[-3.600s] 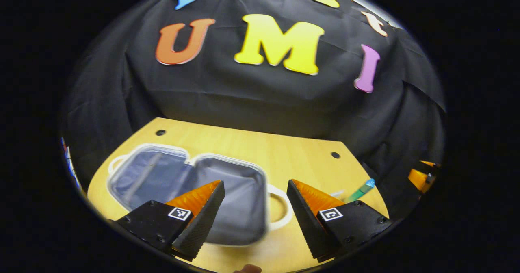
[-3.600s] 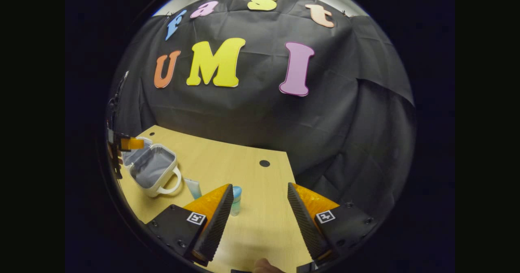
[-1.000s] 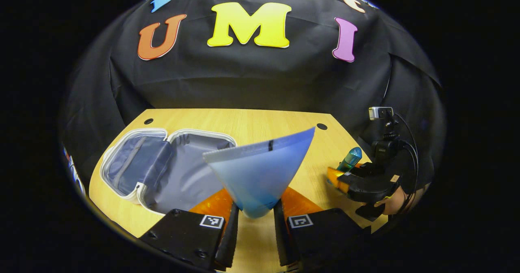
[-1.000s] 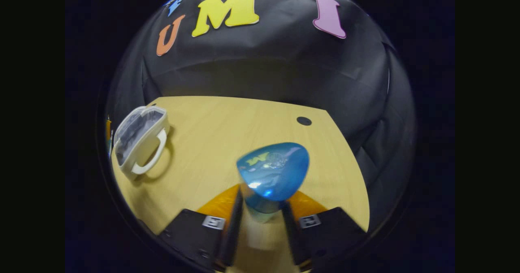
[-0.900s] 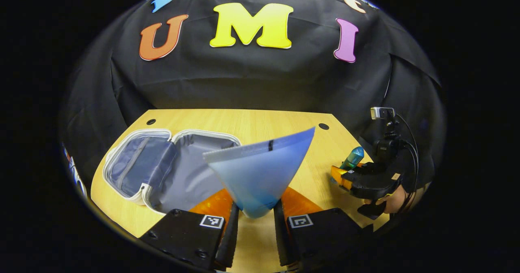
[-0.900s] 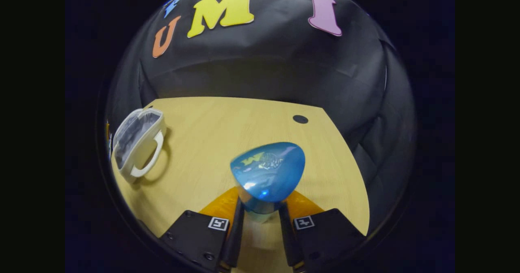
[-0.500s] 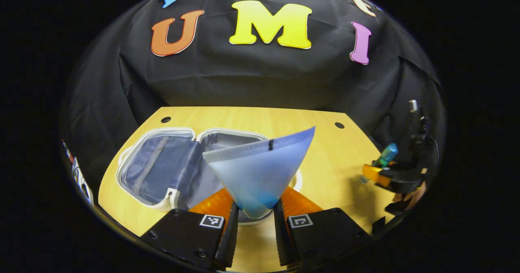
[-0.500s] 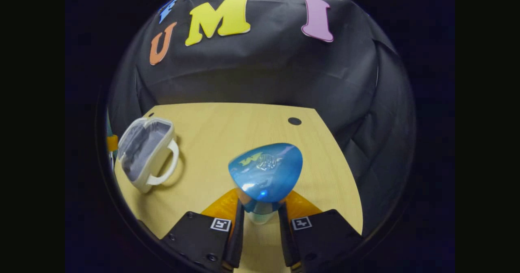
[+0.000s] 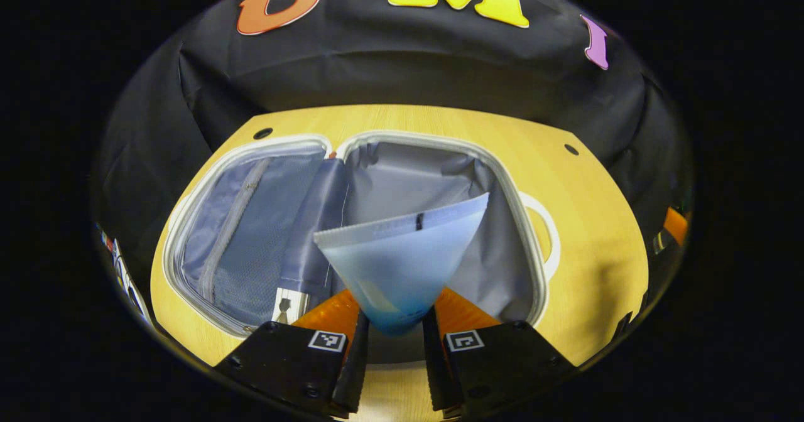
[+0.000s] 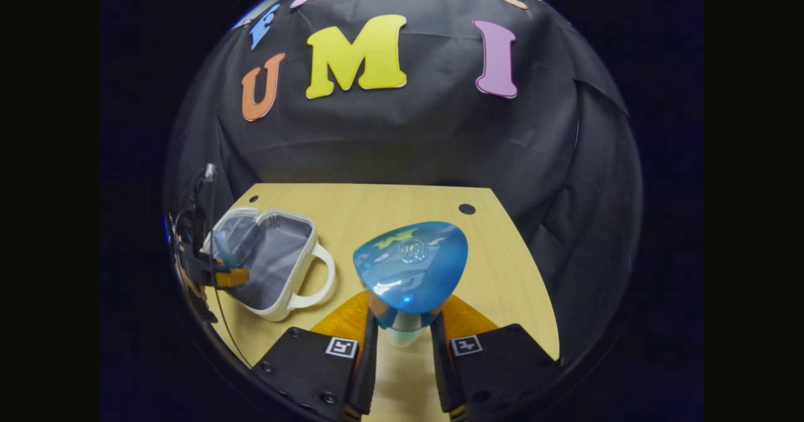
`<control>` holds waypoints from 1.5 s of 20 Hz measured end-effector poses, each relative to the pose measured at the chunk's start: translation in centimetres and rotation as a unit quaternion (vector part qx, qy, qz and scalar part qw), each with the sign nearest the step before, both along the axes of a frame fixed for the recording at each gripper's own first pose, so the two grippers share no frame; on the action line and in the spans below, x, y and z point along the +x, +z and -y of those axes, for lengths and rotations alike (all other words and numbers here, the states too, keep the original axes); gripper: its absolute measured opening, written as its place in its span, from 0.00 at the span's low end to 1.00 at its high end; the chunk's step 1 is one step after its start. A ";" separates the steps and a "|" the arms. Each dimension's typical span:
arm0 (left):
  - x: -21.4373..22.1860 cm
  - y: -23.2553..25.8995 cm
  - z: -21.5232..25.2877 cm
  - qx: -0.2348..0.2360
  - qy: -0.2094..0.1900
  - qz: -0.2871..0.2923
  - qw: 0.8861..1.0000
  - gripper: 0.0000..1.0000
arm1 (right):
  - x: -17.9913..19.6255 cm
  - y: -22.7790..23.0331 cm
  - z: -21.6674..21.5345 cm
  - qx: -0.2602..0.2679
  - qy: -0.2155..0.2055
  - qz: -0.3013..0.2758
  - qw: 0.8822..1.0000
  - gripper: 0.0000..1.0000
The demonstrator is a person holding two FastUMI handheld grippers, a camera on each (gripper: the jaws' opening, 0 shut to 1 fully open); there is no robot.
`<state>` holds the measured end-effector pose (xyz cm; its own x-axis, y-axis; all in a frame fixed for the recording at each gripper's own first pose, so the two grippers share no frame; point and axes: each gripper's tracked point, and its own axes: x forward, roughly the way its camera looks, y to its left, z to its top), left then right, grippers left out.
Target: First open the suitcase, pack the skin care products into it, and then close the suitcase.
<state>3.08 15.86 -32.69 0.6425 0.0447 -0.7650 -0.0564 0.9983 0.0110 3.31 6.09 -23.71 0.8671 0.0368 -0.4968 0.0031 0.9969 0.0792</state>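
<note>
Wooden table [image 9: 597, 221], black cloth wall behind. Suitcase [image 9: 440, 177] open flat, centre of left gripper view. Left gripper [image 9: 394, 337] clamps pale blue tube [image 9: 402, 252], crimped end up, over it. Right gripper [image 10: 402, 346] clamps blue-capped bottle [image 10: 411, 265], cap up, lower centre.

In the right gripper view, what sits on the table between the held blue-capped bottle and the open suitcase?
Only bare wooden table separates the blue-capped bottle from the white open suitcase.

Dim booth, sharp centre, heavy fisheye bending and darkening at edges.
</note>
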 end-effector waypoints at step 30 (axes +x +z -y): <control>-0.7 -3.0 -1.7 0.077 0.024 -0.183 0.980 0.81 | 0.8 1.1 -4.8 0.033 0.032 -0.009 0.999 0.37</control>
<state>2.39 17.56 -35.74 0.3211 0.2013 -0.9254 -0.0665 0.9795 0.1900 4.12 10.90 -22.57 0.8531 0.1244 -0.5067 -0.0576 0.9877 0.1455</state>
